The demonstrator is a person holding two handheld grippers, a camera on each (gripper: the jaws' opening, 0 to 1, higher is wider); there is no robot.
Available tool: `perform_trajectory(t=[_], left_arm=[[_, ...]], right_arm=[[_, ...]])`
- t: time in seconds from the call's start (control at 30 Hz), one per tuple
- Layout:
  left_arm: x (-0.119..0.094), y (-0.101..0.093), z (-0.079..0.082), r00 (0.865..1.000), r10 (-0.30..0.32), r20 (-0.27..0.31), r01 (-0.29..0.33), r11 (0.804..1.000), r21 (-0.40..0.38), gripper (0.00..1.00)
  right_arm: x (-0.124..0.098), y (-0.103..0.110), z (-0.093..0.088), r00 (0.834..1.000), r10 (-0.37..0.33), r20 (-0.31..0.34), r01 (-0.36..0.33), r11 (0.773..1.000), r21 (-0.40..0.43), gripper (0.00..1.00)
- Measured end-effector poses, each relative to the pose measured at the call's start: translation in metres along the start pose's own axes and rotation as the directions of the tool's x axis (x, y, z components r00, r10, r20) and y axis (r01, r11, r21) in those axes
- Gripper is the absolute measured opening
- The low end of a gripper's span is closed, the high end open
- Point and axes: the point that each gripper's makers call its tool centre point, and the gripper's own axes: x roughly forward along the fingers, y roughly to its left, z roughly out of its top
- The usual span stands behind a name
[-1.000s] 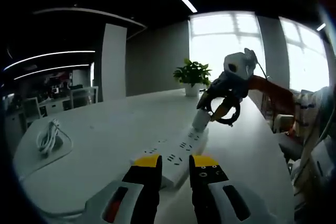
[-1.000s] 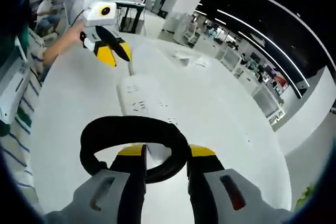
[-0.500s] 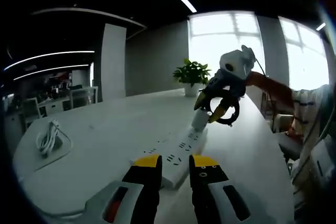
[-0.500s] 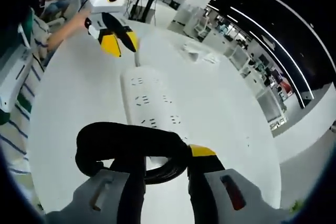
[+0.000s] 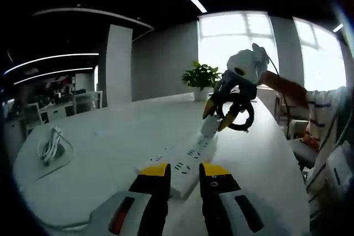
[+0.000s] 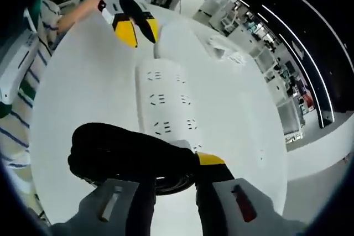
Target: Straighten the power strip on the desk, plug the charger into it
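right hand-held gripper pinching charger over power strip, left hand-held gripper slightly spread

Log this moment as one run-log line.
left gripper: open, hovering at near end of power strip | right gripper: shut on charger, black cable loop across its jaws | charger at strip's far end | plugged: cannot tell

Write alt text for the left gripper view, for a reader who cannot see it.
The right gripper holds a white charger with a looped black cable at the far end of a white power strip on a white desk. The left gripper hovers open at the strip's near end; a potted plant stands beyond.
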Motion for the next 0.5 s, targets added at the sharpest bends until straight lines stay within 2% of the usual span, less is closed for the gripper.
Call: perform_trajectory(t=[0.1, 0.23, 0.33, 0.4, 0.5], left_arm=[[0.0003, -0.0004, 0.0, 1.0, -0.001, -0.001, 0.001, 1.0, 0.001, 0.21], [0.0005, -0.0011, 0.0, 1.0, -0.004, -0.001, 0.004, 1.0, 0.002, 0.21], [0.0011, -0.0009, -0.0006, 1.0, -0.004, -0.004, 0.004, 1.0, 0.002, 0.21], [0.0016, -0.0008, -0.0012, 1.0, -0.005, -0.008, 0.005, 1.0, 0.003, 0.21], [0.0017, -0.0009, -0.0012, 1.0, -0.006, -0.008, 0.006, 1.0, 0.004, 0.21]], right_arm=[[0.0014, 0.0006, -0.0005, 1.0, 0.006, -0.028, -0.006, 1.0, -0.026, 0.26], [0.0019, -0.001, -0.0022, 0.999, 0.023, -0.039, -0.024, 1.0, -0.011, 0.25], [0.002, -0.0023, -0.0047, 0.998, 0.055, -0.026, -0.054, 0.998, 0.024, 0.25], [0.0022, -0.001, -0.0054, 0.996, 0.085, -0.024, -0.085, 0.996, 0.0, 0.24], [0.0034, -0.0011, -0.0058, 0.991, 0.126, -0.053, -0.125, 0.992, 0.006, 0.24]])
